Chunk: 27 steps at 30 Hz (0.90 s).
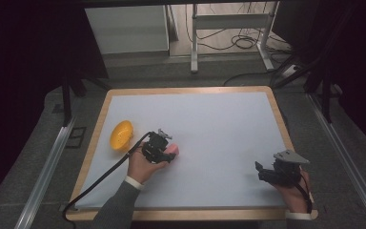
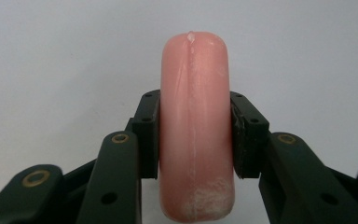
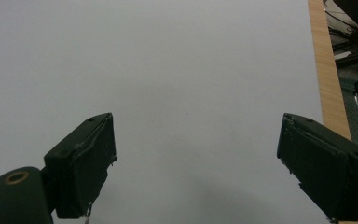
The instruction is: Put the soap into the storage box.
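A table [image 1: 95, 143] with a wooden rim and a pale grey top is seen from above, set in a dark room. The left gripper [image 1: 164, 153] is held over the left half of the table, and its two black jaws are clamped on the sides of a pink sausage-shaped object [image 2: 194, 126]. In the high view only the pink tip beyond the jaws can be made out; in the left gripper view the near end of the object is cut off by the bottom edge, and a whitish scuffed patch is seen low on it. A yellow bowl [image 1: 121, 135] is seen just beside the left hand [image 1: 141, 167], towards the table's left edge; its contents cannot be told from here. The right gripper [image 1: 259, 171] is held near the table's near right corner, well apart from the left one, its jaws spread wide with nothing between them. The right hand [image 1: 295, 193] is partly cut off by the bottom edge.
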Tool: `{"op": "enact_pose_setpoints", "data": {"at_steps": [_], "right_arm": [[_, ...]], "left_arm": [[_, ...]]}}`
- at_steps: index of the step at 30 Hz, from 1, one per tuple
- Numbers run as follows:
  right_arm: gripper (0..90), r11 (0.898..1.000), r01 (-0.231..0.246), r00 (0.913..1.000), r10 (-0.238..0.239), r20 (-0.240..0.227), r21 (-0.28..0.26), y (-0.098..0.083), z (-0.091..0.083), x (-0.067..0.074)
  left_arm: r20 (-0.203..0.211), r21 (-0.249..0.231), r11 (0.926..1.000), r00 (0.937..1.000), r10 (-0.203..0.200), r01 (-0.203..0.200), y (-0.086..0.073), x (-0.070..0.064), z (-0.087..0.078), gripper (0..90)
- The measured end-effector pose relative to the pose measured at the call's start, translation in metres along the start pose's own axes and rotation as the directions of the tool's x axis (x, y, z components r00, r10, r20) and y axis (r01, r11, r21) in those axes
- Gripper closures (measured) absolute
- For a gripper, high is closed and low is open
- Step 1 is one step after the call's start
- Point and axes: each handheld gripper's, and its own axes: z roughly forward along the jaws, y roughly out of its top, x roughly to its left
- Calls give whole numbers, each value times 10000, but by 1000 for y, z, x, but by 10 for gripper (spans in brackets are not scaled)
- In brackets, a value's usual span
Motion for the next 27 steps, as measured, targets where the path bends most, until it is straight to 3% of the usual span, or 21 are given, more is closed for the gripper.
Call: {"op": "enact_pose_setpoints", "data": {"at_steps": [18, 27], "right_arm": [[113, 10000, 2, 10000, -2, -62, 13, 0, 1, 0], [113, 10000, 15, 10000, -15, -28, -36, 0, 0, 0]], "left_arm": [[-205, -772, 9970, 9997, -113, 97, -5, 9, -28, 604], [-354, -929, 9955, 9992, -210, 176, -8, 15, -38, 603]]}}
